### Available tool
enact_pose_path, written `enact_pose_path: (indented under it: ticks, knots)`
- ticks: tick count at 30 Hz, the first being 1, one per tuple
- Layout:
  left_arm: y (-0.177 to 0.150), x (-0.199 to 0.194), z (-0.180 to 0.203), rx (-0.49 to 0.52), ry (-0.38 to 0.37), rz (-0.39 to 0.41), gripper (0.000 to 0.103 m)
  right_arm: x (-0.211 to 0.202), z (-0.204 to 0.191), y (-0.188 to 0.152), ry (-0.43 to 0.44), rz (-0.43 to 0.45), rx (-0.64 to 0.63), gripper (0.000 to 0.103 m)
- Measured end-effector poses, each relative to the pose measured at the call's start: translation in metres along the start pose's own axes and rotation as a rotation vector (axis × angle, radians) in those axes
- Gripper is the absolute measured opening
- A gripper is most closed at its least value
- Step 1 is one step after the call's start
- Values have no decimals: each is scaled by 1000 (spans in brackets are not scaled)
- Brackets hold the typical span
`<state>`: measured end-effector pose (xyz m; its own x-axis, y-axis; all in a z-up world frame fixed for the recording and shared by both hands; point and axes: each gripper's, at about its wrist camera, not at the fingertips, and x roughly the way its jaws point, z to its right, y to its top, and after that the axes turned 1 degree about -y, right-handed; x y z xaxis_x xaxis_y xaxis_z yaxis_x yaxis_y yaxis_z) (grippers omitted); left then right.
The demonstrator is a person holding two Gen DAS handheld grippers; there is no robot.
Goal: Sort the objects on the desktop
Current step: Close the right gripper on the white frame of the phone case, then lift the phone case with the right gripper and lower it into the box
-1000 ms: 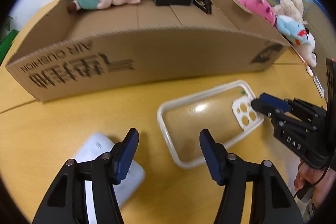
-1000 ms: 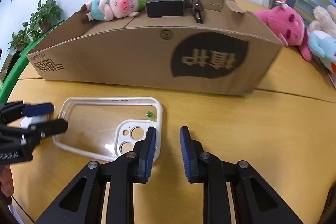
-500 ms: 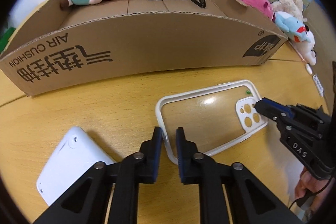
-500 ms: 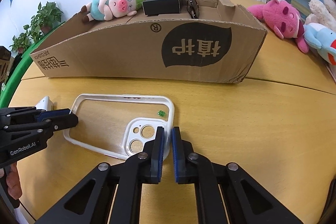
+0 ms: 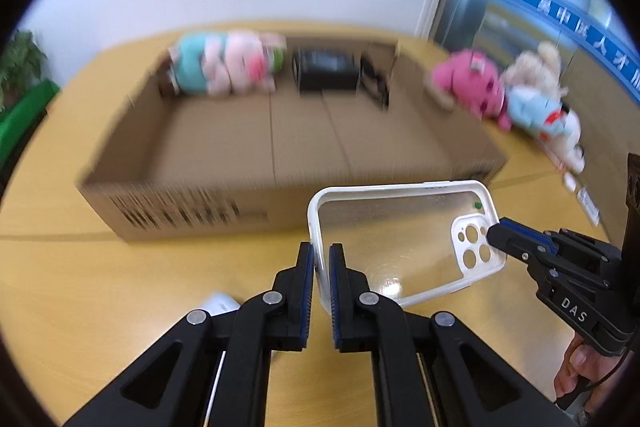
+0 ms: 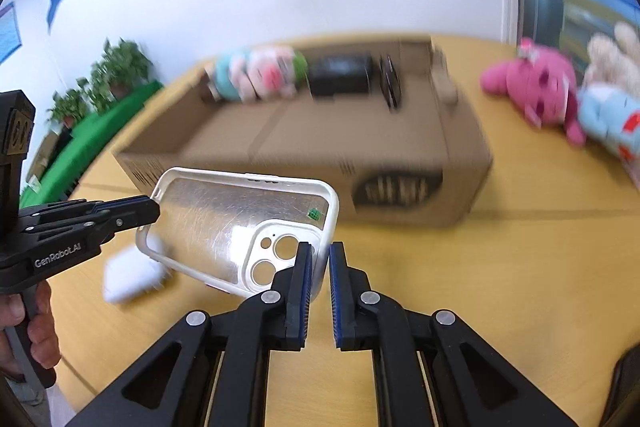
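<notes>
A clear phone case with a white rim (image 5: 400,239) hangs in the air above the yellow table, held at both ends. My left gripper (image 5: 321,277) is shut on its plain short edge. My right gripper (image 6: 319,273) is shut on the rim at the camera-cutout end (image 6: 276,259). The case also shows in the right wrist view (image 6: 240,215), tilted. The right gripper appears in the left wrist view (image 5: 496,233) and the left gripper in the right wrist view (image 6: 154,211). An open cardboard box (image 5: 288,155) stands just beyond the case.
The box holds a pig plush (image 5: 228,65), a black box (image 5: 326,71) and black glasses (image 5: 376,83). Pink and blue plush toys (image 5: 504,95) lie to its right on the table (image 5: 100,287). A white device (image 6: 128,275) lies on the table below the case.
Both grippers closed on the case's ends and lifted it off the table. The view rose and tilted up, so the inside of the box now shows; the background is motion-blurred.
</notes>
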<state>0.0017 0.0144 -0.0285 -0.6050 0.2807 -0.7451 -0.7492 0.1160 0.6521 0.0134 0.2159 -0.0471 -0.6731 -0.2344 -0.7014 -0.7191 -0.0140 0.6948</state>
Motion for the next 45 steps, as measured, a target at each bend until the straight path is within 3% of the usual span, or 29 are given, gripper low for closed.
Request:
enact_pose_path:
  ticks: [5, 13, 29, 34, 40, 45]
  knots:
    - [26, -40, -8, 16, 29, 126, 7, -33, -25, 33, 3, 111, -75, 8]
    - [55, -69, -29, 0, 50, 227, 7, -45, -53, 77, 36, 193, -125, 8]
    - [117, -74, -61, 25, 76, 303, 7, -18, -66, 147, 97, 229, -129, 9]
    - [141, -61, -68, 44, 94, 297, 7, 6, -64, 165, 102, 206, -113, 9]
    - [162, -22, -86, 63, 122, 232, 7, 47, -60, 187, 121, 151, -70, 9]
    - [172, 19, -113, 24, 122, 157, 7, 93, -63, 206, 119, 74, -67, 9]
